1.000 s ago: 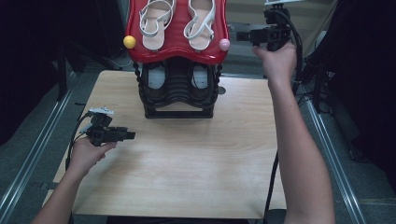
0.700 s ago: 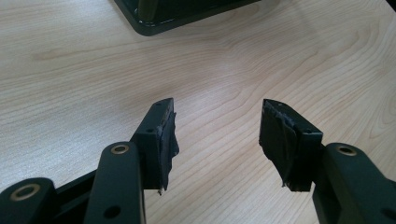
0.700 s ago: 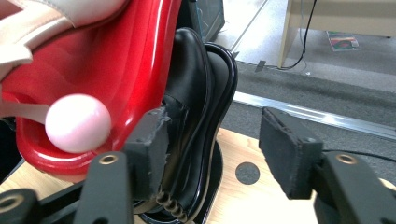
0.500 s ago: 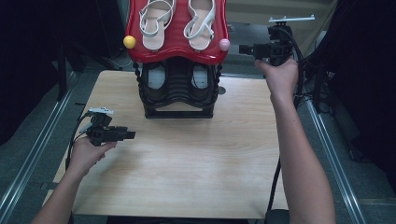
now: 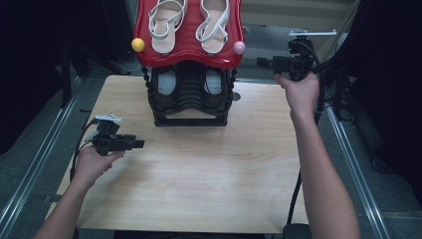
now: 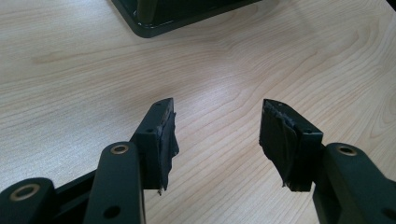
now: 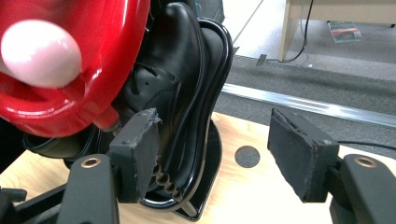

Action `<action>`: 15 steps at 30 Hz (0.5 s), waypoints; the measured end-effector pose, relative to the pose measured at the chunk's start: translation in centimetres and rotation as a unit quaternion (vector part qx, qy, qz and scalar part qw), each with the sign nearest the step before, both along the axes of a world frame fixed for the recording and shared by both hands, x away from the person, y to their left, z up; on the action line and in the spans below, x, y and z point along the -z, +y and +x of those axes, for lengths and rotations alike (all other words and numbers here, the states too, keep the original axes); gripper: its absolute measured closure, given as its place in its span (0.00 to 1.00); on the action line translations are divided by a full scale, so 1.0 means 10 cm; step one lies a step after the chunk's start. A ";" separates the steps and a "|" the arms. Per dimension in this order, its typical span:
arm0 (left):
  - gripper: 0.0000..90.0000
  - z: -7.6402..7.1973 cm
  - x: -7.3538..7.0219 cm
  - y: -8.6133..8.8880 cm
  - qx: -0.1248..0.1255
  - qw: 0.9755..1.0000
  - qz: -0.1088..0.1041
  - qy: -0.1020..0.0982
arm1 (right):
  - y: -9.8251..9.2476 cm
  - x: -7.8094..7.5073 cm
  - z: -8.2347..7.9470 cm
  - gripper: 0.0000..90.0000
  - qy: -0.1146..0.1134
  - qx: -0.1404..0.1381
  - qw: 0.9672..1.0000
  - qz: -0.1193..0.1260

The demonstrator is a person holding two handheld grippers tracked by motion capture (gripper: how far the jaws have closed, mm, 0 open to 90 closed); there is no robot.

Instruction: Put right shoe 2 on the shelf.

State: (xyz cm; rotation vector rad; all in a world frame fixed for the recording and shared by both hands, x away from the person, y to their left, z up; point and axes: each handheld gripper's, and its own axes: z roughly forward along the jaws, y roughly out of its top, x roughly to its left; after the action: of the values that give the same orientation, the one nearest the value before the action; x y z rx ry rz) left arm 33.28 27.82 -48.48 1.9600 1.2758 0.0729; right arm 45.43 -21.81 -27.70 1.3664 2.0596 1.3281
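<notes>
Two white sandals (image 5: 168, 22) are sitting on one red tray (image 5: 189, 56), two black shoes (image 5: 169, 83) below on one black rack (image 5: 189, 117), one yellow knob (image 5: 138, 44), one pink knob (image 5: 239, 47), two grippers showing

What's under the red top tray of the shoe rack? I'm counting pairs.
Under the red tray, the black lower tier holds a pair of black shoes. The tray covers their far ends, and anything behind them.

Light wooden table (image 5: 199, 189), grey floor (image 5: 30, 149), dark surroundings, metal rails (image 5: 353, 164).
</notes>
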 end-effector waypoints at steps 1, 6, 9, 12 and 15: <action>0.51 0.00 0.00 0.00 -0.001 1.000 0.000 0.000 | 0.00 0.02 -0.01 0.38 0.000 -0.001 1.000 -0.001; 0.51 0.00 0.00 0.00 0.000 1.000 0.000 -0.001 | -0.01 0.11 -0.05 0.38 0.004 -0.003 1.000 0.003; 0.51 0.00 0.00 0.00 0.001 1.000 0.001 -0.001 | -0.02 0.16 -0.08 0.38 0.003 -0.003 1.000 0.002; 0.51 0.00 0.00 0.00 0.001 1.000 0.000 -0.001 | -0.03 0.22 -0.10 0.38 0.007 -0.004 1.000 0.005; 0.51 0.00 0.00 0.00 0.004 1.000 0.002 -0.003 | -0.04 0.29 -0.13 0.38 0.010 -0.008 1.000 0.008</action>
State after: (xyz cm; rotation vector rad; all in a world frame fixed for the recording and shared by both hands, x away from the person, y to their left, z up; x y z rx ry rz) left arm 33.28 27.79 -48.45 1.9678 1.2648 0.0770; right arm 44.17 -22.16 -30.64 1.3789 2.0815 1.3443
